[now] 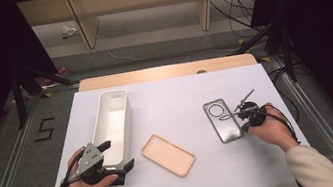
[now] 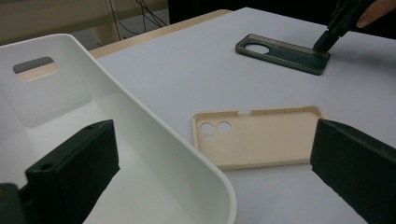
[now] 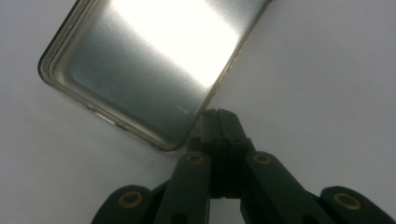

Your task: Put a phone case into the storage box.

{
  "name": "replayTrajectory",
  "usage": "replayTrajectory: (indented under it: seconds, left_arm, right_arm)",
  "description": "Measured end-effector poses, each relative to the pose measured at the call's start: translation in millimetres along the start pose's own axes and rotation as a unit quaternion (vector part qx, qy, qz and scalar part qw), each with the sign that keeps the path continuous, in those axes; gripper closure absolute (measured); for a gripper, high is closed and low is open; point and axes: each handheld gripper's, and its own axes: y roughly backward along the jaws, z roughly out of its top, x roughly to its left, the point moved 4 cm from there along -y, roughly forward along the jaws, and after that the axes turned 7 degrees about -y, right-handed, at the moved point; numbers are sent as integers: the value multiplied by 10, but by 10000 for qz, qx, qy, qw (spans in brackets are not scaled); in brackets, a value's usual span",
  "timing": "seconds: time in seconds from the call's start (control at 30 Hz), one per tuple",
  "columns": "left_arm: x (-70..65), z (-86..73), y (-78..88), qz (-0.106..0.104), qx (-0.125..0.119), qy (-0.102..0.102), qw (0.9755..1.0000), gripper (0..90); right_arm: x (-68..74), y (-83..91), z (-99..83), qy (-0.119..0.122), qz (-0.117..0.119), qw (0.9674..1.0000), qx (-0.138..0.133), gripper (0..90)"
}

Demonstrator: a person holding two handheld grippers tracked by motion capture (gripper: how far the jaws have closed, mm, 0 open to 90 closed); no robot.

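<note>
A long white bin (image 1: 128,119) lies at the table's left, with its near end between the wide-apart jaws of my open left gripper (image 1: 116,156). In the left gripper view one jaw is inside the bin (image 2: 140,121) and the other is over the table by a beige phone case (image 2: 261,137). The beige case (image 1: 168,155) lies hollow side up at the centre. A dark grey phone case (image 1: 222,120) lies to the right. My right gripper (image 3: 219,116) is shut, its tips against the long edge of the dark case (image 3: 144,70) near a corner, with nothing seen between the jaws.
A white sheet (image 1: 175,99) covers the table, and a wooden strip (image 1: 166,72) shows at its far edge. Dark stand legs (image 1: 18,96) and cables (image 1: 237,11) are on the floor beyond. A floor mark "5" (image 1: 44,129) is at the left.
</note>
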Motion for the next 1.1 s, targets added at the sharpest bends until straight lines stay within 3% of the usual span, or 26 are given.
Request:
replayTrajectory:
  seconds: [0.2, 0.27, 0.37, 0.67, 0.73, 0.8, 0.87, 0.9, 0.97, 1.0, 1.03, 1.07, 1.1]
  left_arm:
    - [0, 0, 0, -2, -4, 1, 10000, 6]
    - [1, -1, 0, -3, -4, 5, 10000, 6]
    - [-1, -1, -3, -10, 3, -4, 10000, 6]
    - [-2, -1, -3, -10, -5, 1, 10000, 6]
    - [0, -2, -2, -8, -4, 1, 10000, 6]
    - [1, -1, -2, -7, -8, 7, 10000, 6]
    - [0, -4, -4, -13, -1, 12, 10000, 6]
    - [-1, -5, -6, -16, 3, 12, 10000, 6]
    - [-5, -5, -9, -23, 9, 9, 10000, 6]
    - [-5, -5, -9, -23, 9, 9, 10000, 6]
    - [-6, -5, -8, -23, 8, 8, 10000, 6]
    - [-5, -5, -8, -24, 8, -1, 10000, 6]
    - [-4, -6, -6, -19, 8, 8, 10000, 6]
  right_arm:
    - [51, 6, 1, 42, 46, 10000, 58, 900]
    - [88, 8, 2, 44, 190, 9998, 53, 900]
    - [121, 7, 12, 177, 83, 9998, 101, 900]
    - [142, 8, 10, 242, 157, 9995, 121, 900]
    - [135, 7, 10, 375, 156, 9991, 88, 877]
    - [130, 24, 16, 606, -29, 9981, 66, 800]
    - [148, 62, 38, 955, -235, 9952, -7, 657]
    - [196, 114, 65, 1369, -480, 9894, -95, 573]
    - [252, 150, 89, 1898, -620, 9797, -195, 488]
    - [252, 150, 89, 1898, -620, 9797, -195, 488]
    - [307, 163, 112, 2065, -570, 9764, -282, 415]
    - [307, 163, 112, 2065, -570, 9764, -282, 415]
    - [335, 165, 129, 2182, -609, 9735, -298, 372]
